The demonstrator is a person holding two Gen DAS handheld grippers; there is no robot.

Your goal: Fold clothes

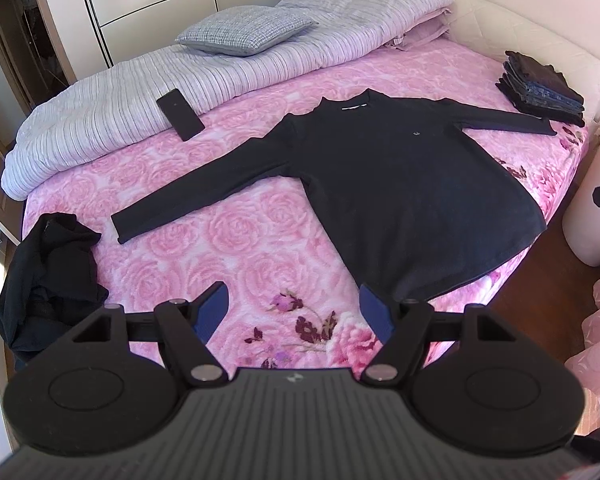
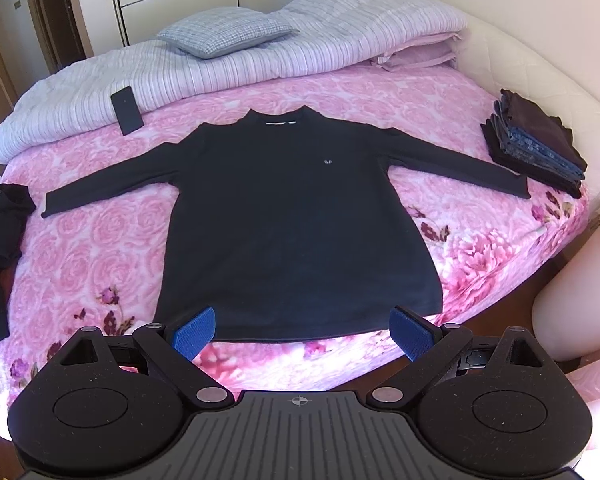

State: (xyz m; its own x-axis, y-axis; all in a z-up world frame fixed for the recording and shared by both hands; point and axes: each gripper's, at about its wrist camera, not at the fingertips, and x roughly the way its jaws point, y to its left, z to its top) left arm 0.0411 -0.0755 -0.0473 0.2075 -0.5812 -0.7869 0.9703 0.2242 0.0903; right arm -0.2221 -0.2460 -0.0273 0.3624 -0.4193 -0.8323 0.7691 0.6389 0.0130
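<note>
A black long-sleeved sweater lies flat and face up on the pink rose bedspread, both sleeves spread out; it also shows in the left wrist view. My right gripper is open and empty, hovering just in front of the sweater's bottom hem. My left gripper is open and empty above the bedspread, left of the hem's corner. A stack of folded dark clothes and jeans sits at the right edge, also seen in the left wrist view.
A crumpled black garment lies at the bed's left edge, also in the right wrist view. A black phone rests by the rolled striped duvet, with a grey pillow on top. A white bin stands right of the bed.
</note>
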